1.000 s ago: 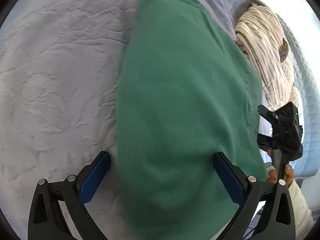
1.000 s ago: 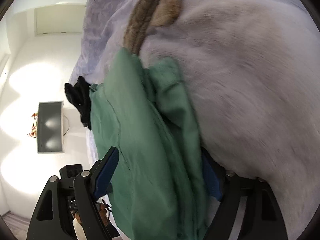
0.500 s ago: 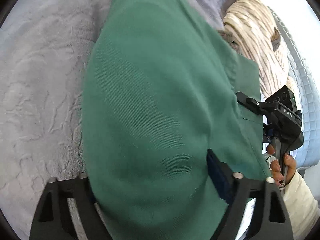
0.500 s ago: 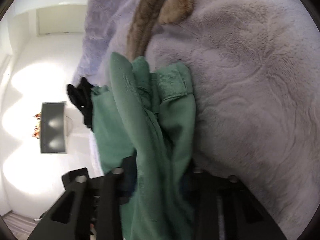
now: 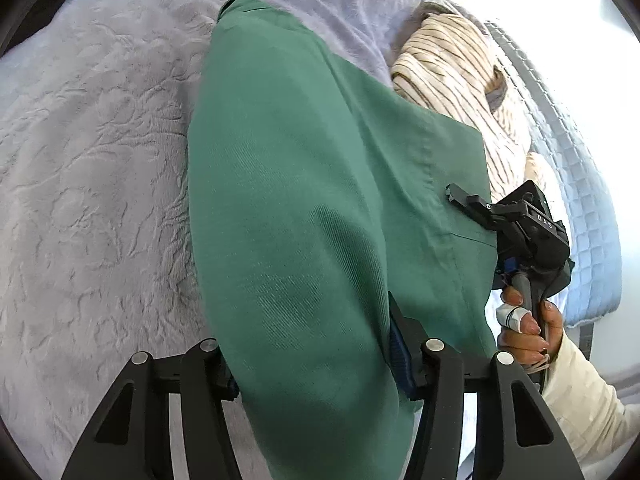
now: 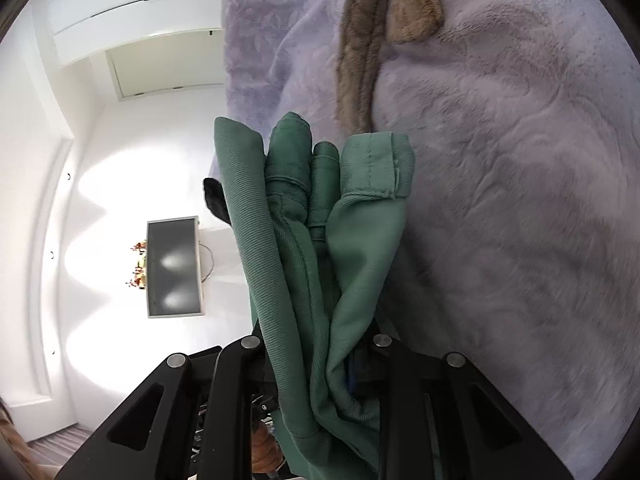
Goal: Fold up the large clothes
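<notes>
Closest to me, my left hand-held gripper point(image 5: 316, 364) has just been closing and is clamped on a thick roll of the green garment point(image 5: 312, 216), its blue pads pressed in on both sides. My right hand-held gripper point(image 6: 316, 364) has also just been closing, and it pinches a bunched stack of the same green cloth, hems and folds standing up between its fingers. The garment hangs between the two grips over the lavender blanket point(image 5: 100, 160) on the bed. To do this well, I think I should raise both ends evenly, keep the cloth taut enough that the layers stay aligned, and avoid letting the bunched side slip, since several layers there look loosely caught. Beyond lies a striped beige garment point(image 5: 460, 80) near the bed's edge, and a brown furry piece point(image 6: 372, 40) farther up the blanket.
</notes>
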`<state>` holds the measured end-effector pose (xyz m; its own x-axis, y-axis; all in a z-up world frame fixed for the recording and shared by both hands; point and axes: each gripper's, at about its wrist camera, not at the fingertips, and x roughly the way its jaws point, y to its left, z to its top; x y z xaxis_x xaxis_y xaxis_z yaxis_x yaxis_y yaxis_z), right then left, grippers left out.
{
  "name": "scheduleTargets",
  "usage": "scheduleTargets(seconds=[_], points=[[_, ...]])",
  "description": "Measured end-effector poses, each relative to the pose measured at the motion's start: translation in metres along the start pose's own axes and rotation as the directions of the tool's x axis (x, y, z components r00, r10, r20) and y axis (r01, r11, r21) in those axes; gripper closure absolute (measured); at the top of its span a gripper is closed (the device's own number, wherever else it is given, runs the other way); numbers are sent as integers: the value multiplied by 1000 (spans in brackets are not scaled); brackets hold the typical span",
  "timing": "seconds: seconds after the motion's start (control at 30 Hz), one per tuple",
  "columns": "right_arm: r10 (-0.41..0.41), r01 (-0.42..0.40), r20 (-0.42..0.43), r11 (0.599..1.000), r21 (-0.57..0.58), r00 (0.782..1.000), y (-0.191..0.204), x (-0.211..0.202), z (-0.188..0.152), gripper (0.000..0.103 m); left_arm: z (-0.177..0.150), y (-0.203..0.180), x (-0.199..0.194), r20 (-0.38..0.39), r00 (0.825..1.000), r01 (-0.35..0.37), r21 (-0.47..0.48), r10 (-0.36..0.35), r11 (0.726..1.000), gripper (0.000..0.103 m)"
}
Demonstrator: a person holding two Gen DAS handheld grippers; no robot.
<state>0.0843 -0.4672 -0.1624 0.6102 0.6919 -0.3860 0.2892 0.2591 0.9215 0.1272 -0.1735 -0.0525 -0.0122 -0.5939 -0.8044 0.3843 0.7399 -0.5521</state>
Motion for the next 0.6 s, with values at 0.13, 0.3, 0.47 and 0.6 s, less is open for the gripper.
scheduleTargets(seconds=[0.13,0.3,0.47,0.6], points=[[-5,5,-11,1000,-16,1000,13,-1,-11,80,-14,2,-18,10,1000,17,3,-17,1000,46],[-11,10,-25,999,-31,1000,30,2,-34,80,-43,15,-47,14,999,37,0,-37,999,46],[-31,29,-46,998,-49,998,40,11,-75,80,-80,37,-77,-12,999,41,6,-41,999,46],[-46,43,-52,998,-55,998,47,20,-116,80,-111,58,-105,-39,999,32,1,-32,999,46]])
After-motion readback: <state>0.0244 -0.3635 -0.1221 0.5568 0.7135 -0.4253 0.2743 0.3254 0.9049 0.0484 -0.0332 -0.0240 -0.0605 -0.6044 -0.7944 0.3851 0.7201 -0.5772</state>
